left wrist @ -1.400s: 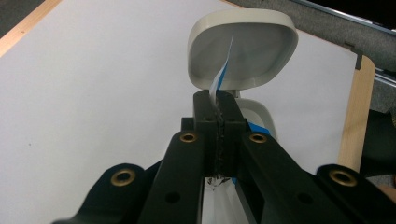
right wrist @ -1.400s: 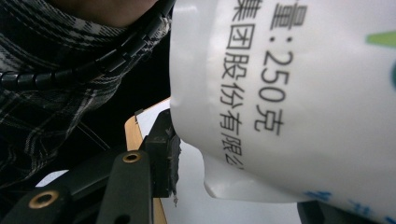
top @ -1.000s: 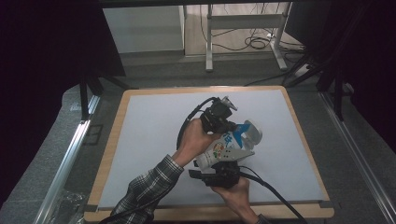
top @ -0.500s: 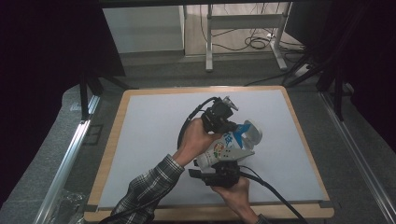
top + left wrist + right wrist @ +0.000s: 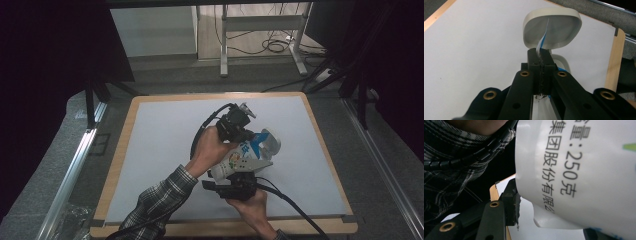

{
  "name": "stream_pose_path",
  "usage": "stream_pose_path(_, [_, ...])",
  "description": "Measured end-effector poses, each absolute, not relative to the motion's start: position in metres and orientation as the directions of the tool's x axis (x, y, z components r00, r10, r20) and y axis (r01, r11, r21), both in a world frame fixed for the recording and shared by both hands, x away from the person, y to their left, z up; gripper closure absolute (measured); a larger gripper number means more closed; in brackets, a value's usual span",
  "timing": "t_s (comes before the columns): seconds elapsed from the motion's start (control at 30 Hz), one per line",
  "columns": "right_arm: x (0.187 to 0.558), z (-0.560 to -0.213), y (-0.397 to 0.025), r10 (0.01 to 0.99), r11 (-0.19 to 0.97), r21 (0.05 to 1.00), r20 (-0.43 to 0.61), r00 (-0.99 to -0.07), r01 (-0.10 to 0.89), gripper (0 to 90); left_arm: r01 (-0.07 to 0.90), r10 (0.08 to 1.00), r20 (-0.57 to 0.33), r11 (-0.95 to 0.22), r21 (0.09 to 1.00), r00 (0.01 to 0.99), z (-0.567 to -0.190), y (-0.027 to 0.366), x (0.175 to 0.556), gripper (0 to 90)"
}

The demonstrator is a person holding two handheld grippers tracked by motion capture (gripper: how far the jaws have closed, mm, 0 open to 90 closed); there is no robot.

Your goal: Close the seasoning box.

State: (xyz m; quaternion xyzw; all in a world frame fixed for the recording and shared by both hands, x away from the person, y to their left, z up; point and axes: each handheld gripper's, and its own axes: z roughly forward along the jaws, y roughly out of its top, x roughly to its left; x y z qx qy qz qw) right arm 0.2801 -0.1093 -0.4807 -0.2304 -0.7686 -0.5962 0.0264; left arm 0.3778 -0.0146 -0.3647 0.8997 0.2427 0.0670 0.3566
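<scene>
My left tongs (image 5: 540,53) clamp the seal film (image 5: 543,37), partly peeled from the open tub (image 5: 239,161). My right tongs (image 5: 243,176) grip the tub's body; peeling remains unfinished.

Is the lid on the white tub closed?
No, the lid stands flipped open, and the left tongs pinch a thin strip in front of it.

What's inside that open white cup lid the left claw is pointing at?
The open lid shows a bare pale hollow, crossed by a white-and-blue foil strip pinched in the left claw. The container's inside below is hidden by the claw.
</scene>
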Motion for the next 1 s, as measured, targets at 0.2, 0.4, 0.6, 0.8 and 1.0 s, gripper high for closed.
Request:
stream_pose_path(0.2, [0.2801,-0.4798,-0.1098,0.325,0.178,0.903,0.321,-0.890,0.391,53.8,0.385,0.483,-0.047,-0.631,0.673,0.874,-0.3639,-0.0160,0.3781,89.8])
stream_pose_path(0.4, [0.2809,-0.4802,-0.1096,0.323,0.176,0.904,0.321,-0.890,0.390,53.8,0.387,0.483,-0.048,-0.635,0.668,0.875,-0.3640,-0.0165,0.3785,89.8])
stream_pose_path(0.6, [0.2811,-0.4795,-0.1097,0.323,0.171,0.903,0.326,-0.889,0.393,53.8,0.388,0.482,-0.047,-0.637,0.666,0.875,-0.3630,-0.0174,0.3787,89.7])
stream_pose_path(0.8, [0.2817,-0.4791,-0.1097,0.324,0.165,0.906,0.324,-0.889,0.391,53.8,0.387,0.483,-0.044,-0.641,0.663,0.875,-0.3620,-0.0187,0.3790,89.8])
stream_pose_path(1.0, [0.2822,-0.4791,-0.1097,0.322,0.162,0.905,0.329,-0.888,0.394,53.7,0.391,0.484,-0.046,-0.644,0.657,0.874,-0.3623,-0.0197,0.3802,89.8])
